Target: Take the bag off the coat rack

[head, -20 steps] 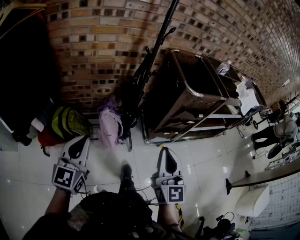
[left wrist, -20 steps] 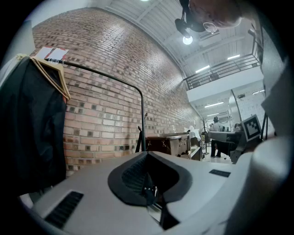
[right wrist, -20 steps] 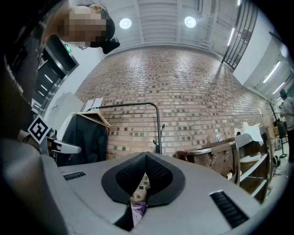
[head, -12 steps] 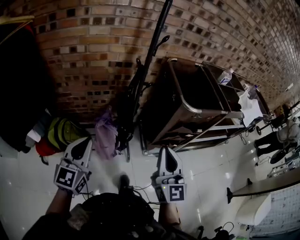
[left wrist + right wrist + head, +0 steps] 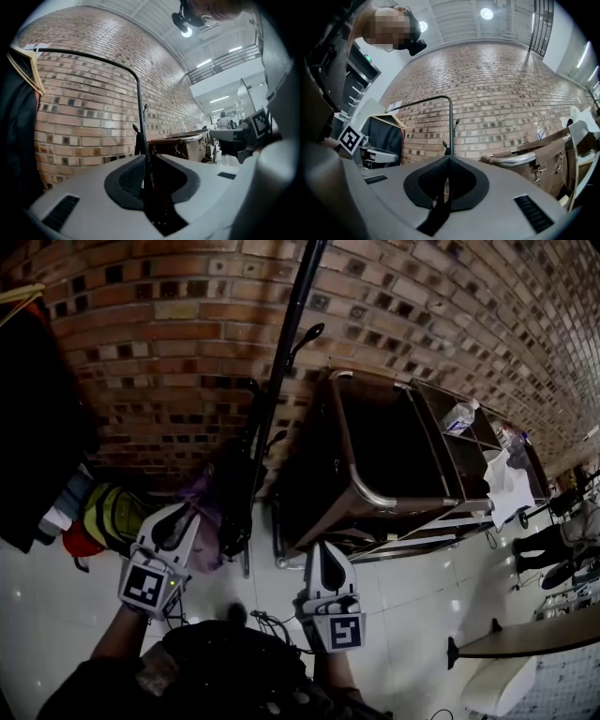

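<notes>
A black coat rack [image 5: 284, 352] stands against the brick wall, its pole rising past a hook [image 5: 310, 334]. A dark bag [image 5: 236, 486] hangs low along the pole. A purple bag [image 5: 204, 521] sits beside it, partly hidden by my left gripper [image 5: 190, 509]. That gripper's jaws stand slightly apart with nothing between them, and the pole [image 5: 139, 117] shows past them. My right gripper [image 5: 322, 546] is lower and to the right, shut and empty. In the right gripper view the rack [image 5: 451, 123] stands straight ahead of the shut gripper [image 5: 449, 160].
A brown canvas cart [image 5: 375, 451] with a metal rim stands right of the rack, holding a plastic bottle [image 5: 459, 416]. Yellow-green and red bags [image 5: 103, 517] lie left on the tiled floor. Dark clothes [image 5: 37, 399] hang at far left. A white table edge [image 5: 525, 638] shows at the right.
The view has moved closer to the rack, which now looks larger. Both grippers have advanced toward it, and the left one now overlaps the purple bag.
</notes>
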